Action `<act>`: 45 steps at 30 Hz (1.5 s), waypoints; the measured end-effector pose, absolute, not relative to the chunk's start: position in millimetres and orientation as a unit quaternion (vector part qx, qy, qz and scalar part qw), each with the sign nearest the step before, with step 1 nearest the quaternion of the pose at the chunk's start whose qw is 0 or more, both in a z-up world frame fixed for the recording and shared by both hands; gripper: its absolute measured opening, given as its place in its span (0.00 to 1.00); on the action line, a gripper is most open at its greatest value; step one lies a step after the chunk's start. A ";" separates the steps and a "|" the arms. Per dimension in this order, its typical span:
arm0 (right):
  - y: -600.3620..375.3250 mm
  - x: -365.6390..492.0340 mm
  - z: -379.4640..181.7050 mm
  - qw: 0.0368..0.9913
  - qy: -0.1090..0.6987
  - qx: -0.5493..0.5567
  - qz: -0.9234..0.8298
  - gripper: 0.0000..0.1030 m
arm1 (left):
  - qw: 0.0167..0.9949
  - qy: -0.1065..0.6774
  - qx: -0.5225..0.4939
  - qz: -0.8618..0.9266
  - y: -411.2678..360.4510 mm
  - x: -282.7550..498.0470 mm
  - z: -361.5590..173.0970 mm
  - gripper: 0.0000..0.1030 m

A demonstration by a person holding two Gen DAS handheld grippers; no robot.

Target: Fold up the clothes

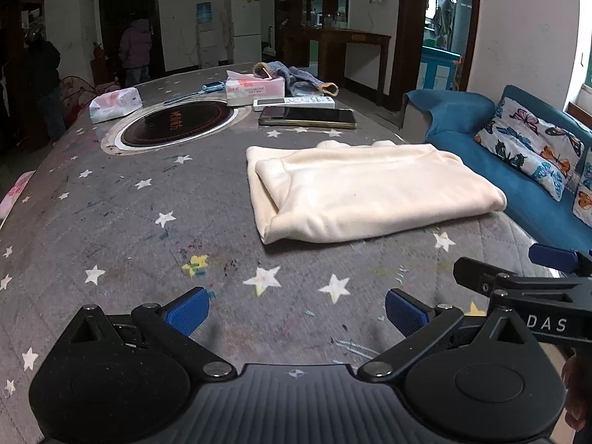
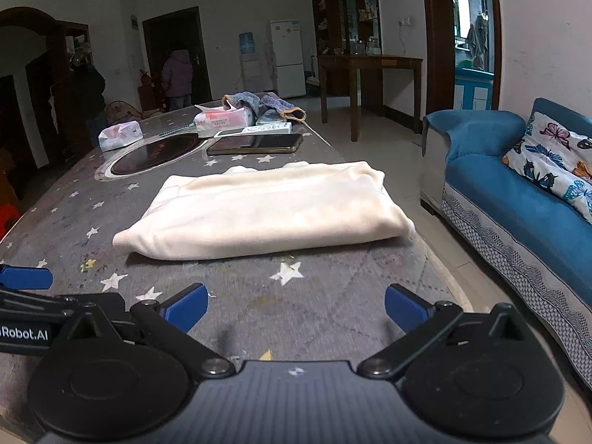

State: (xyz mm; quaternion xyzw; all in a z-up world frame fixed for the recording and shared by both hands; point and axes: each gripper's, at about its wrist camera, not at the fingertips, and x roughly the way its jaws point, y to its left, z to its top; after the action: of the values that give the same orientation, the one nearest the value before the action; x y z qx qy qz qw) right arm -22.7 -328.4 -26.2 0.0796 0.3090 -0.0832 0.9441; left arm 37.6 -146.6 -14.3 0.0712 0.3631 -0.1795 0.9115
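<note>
A cream garment (image 1: 370,192) lies folded into a thick rectangle on the grey star-patterned tablecloth (image 1: 148,240); it also shows in the right wrist view (image 2: 266,214). My left gripper (image 1: 296,312) is open and empty, low over the cloth, a short way in front of the garment and apart from it. My right gripper (image 2: 296,309) is open and empty, also in front of the garment near the table's right edge. The right gripper's body shows at the left view's right side (image 1: 525,296).
Behind the garment lie a phone (image 1: 307,116), a remote (image 1: 294,101), tissue packs (image 1: 255,88) (image 1: 115,103), a knitted item (image 1: 296,76) and a round induction hob (image 1: 177,125). A blue sofa (image 2: 518,199) stands right of the table. Two people stand far back by a door.
</note>
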 end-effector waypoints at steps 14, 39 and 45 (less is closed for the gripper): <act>-332.0 -34.1 -27.8 0.942 0.312 0.081 -0.095 1.00 | 0.907 0.370 0.077 -0.186 -152.9 29.7 -18.3 1.00; -332.7 -40.1 -29.2 0.940 0.313 0.085 -0.103 1.00 | 0.906 0.371 0.079 -0.189 -155.0 24.6 -19.0 1.00; -333.3 -41.2 -29.5 0.940 0.312 0.090 -0.104 1.00 | 0.906 0.372 0.080 -0.188 -154.9 25.3 -18.7 1.00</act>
State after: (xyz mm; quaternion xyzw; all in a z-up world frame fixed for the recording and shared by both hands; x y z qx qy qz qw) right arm -41.2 -333.3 -29.5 0.0896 0.3124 -0.1035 0.9400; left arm 25.3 -154.9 -18.7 0.0801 0.3715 -0.1881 0.9056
